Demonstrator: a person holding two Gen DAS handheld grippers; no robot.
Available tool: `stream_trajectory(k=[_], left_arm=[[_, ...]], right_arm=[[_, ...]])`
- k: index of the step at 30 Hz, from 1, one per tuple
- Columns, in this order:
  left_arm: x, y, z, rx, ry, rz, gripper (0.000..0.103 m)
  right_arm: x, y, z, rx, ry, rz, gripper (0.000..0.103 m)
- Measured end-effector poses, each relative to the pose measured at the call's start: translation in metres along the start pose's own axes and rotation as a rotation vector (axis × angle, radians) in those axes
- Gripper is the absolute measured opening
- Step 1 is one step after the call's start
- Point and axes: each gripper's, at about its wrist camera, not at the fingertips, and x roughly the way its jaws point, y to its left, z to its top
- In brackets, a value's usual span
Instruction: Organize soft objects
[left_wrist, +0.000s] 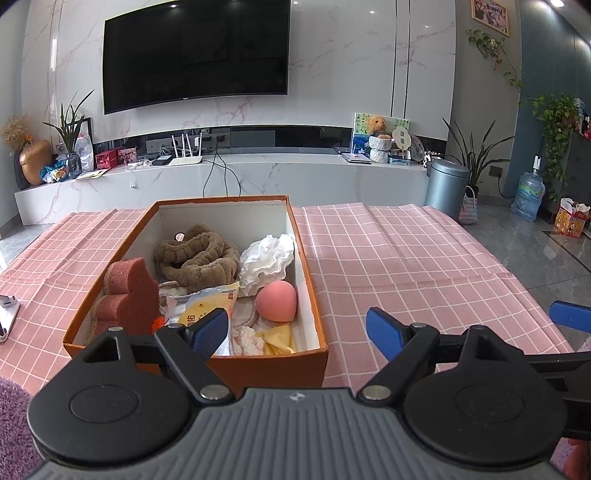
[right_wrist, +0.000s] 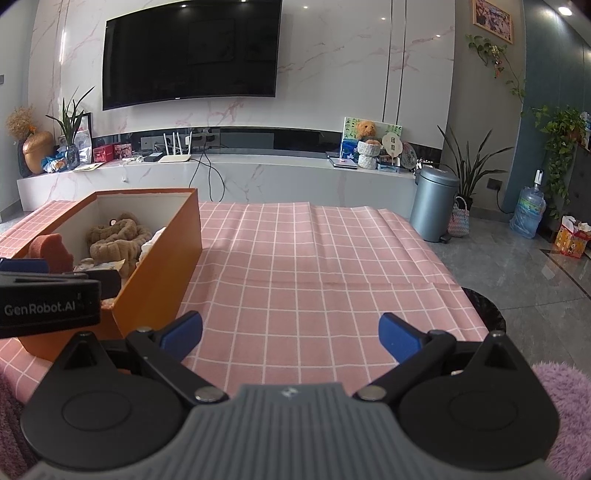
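An orange box (left_wrist: 310, 288) stands on the pink checked tablecloth (left_wrist: 406, 266). Inside lie a brown fuzzy headband (left_wrist: 195, 258), a white crumpled cloth (left_wrist: 267, 264), a pink egg-shaped sponge (left_wrist: 276, 300), a red-brown sponge (left_wrist: 127, 295), a yellow packet (left_wrist: 207, 308) and small pads. My left gripper (left_wrist: 297, 332) hangs open over the box's near right corner, holding nothing. In the right wrist view the box (right_wrist: 159, 254) sits at the left, with the headband (right_wrist: 114, 240) showing. My right gripper (right_wrist: 290, 334) stands open over bare cloth, right of the box.
A purple fuzzy fabric (right_wrist: 565, 402) lies at the near edges. A metal object (left_wrist: 7, 314) rests on the cloth at far left. Beyond the table are a marble TV bench (left_wrist: 221, 177), a grey bin (left_wrist: 445, 188) and a water jug (left_wrist: 528, 195). The cloth right of the box is bare.
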Motion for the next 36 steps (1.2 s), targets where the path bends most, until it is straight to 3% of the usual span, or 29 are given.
stream_trajectory(k=[36], left_arm=[[0.0000,0.0008,0.0008,0.002,0.012,0.013,0.099]], right_arm=[[-0.0024,0.0009,0.0011,-0.008,-0.001,0.006,0.100]])
